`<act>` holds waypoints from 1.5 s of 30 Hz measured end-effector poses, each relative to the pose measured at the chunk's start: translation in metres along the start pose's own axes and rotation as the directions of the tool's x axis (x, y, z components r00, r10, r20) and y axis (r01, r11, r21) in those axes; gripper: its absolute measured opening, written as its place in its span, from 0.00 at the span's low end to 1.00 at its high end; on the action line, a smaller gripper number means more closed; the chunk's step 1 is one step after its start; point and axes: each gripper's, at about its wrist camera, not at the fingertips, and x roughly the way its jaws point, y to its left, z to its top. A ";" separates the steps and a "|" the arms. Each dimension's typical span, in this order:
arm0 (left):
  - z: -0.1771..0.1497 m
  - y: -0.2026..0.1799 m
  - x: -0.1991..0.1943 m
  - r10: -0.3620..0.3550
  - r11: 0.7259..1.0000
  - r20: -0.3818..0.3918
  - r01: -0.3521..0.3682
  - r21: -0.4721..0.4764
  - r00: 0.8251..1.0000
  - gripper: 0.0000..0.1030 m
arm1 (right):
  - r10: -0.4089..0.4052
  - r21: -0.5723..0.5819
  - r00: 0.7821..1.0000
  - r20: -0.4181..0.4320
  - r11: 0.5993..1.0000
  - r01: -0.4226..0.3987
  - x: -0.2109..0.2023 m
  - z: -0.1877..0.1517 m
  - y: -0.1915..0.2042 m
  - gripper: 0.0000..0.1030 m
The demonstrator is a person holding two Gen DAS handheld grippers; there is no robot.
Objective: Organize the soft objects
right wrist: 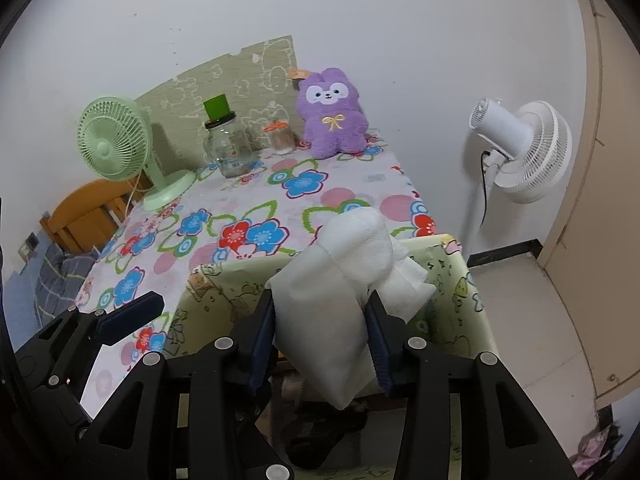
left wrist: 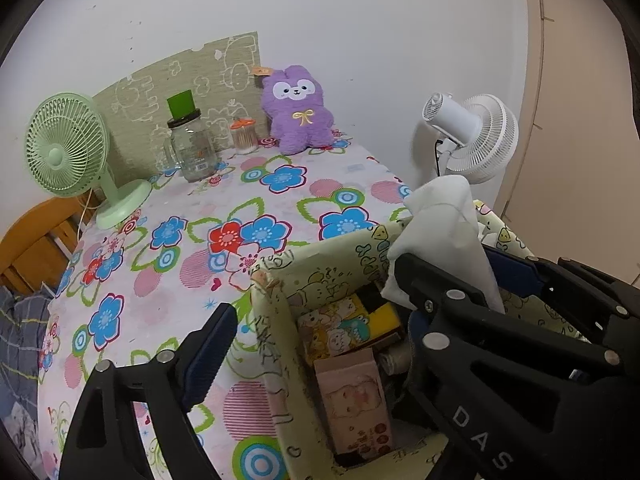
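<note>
Right now the right hand-held gripper [right wrist: 322, 340] pinches a white soft pack [right wrist: 332, 300] between its blue pads, low and centre in the right wrist view, directly above the open fabric bin [right wrist: 472, 304] at the near edge of the counter [right wrist: 240, 208]. The left hand-held gripper [left wrist: 312, 304] stands wide with nothing between its jaws; one finger sits over the flowered cloth at lower left of the left wrist view, the other over the bin by the pack. Inside the bin lie a pink pack [left wrist: 356, 400] and a yellow sponge-like block [left wrist: 360, 320], so room is tight. The likely trouble: the pack is limp and sticks up well past the pads, so it may fold over the bin's wall on release or catch the rim and slide out onto the floor. The bin's soft walls could also buckle if the hand-held gripper pushes down on them. Further back, the purple plush [left wrist: 298, 110] leans on the wall, untouched, beside a jar [left wrist: 192, 148]. Writing: "DAS" on the gripper arm at lower right; cartoon lettering on the bin's rim, too warped to read surely.
</note>
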 end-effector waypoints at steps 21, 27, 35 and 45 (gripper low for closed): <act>-0.019 0.009 -0.013 -0.027 1.000 -0.008 0.027 0.004 1.000 0.93 | -0.059 0.007 0.998 -0.007 0.998 0.059 -0.011 -0.017 0.017 0.77; -0.020 0.007 -0.020 -0.052 0.999 0.006 0.052 0.012 0.999 0.93 | -0.090 0.019 0.996 -0.005 0.996 0.090 -0.021 -0.020 0.017 0.78; -0.018 0.009 -0.034 -0.059 0.998 0.036 0.059 0.006 0.998 0.94 | -0.127 0.026 0.992 0.021 0.992 0.126 -0.038 -0.020 0.023 0.81; -0.018 0.022 -0.063 -0.058 0.998 0.102 0.059 -0.008 0.993 0.94 | -0.154 0.022 0.985 0.075 0.988 0.153 -0.066 -0.016 0.041 0.86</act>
